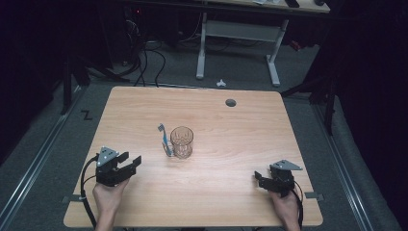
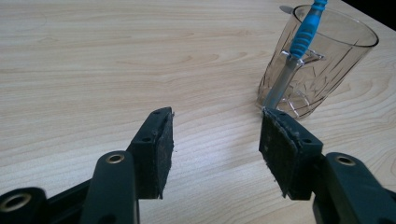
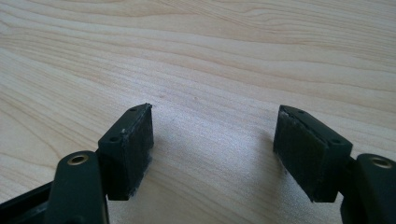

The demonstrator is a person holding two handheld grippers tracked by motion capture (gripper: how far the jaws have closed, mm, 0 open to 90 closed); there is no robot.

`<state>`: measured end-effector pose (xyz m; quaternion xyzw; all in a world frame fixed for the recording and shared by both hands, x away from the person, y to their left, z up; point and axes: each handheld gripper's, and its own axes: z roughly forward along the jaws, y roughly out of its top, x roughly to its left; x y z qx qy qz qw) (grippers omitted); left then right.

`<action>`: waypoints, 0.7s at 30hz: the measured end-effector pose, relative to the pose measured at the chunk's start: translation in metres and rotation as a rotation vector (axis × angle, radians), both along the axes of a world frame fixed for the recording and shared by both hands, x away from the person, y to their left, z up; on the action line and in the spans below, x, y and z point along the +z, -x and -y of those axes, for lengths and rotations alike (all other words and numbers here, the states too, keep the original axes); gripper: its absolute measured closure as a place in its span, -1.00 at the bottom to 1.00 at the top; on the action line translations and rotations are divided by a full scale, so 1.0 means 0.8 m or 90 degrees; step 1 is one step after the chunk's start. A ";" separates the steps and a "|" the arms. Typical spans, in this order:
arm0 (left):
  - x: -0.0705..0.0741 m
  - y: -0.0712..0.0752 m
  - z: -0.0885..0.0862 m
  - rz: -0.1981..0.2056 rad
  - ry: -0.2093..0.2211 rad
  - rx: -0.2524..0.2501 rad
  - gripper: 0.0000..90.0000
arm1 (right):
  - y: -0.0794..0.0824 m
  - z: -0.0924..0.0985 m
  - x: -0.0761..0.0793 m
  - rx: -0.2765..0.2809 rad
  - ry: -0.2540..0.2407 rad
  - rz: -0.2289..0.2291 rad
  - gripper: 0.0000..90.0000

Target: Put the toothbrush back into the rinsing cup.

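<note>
Two black two-jaw grippers rest at the near edge of the light wooden table point(image 1: 144, 103), one in each of the person's hands. We note the left gripper point(image 1: 133, 163) at the near left with its jaws spread apart and nothing between the pads; in the left gripper view the same left gripper point(image 2: 217, 140) shows bare wood grain in the gap. The right gripper point(image 1: 259, 179) sits at the near right, its jaws likewise standing apart over bare tabletop, as the right gripper view confirms point(image 3: 214, 140).

We find the clear cut-pattern drinking glass point(image 1: 182, 142) upright near the middle of the table, ahead of the left gripper and off to its right, apart from it. The blue-and-white toothbrush point(image 1: 164, 138) stands tilted against the glass on its left side, head up; in the left gripper view the toothbrush point(image 2: 304, 35) leans across the outer wall of the glass point(image 2: 336, 60), just beyond the tip of the right-hand jaw. The right gripper lies well apart from both.
</note>
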<state>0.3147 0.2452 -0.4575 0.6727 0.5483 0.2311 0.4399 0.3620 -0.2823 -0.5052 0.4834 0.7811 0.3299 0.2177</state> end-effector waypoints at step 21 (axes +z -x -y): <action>-0.031 -0.004 0.004 -0.041 -0.014 0.009 0.00 | 0.000 0.000 0.000 0.000 0.000 0.000 -0.36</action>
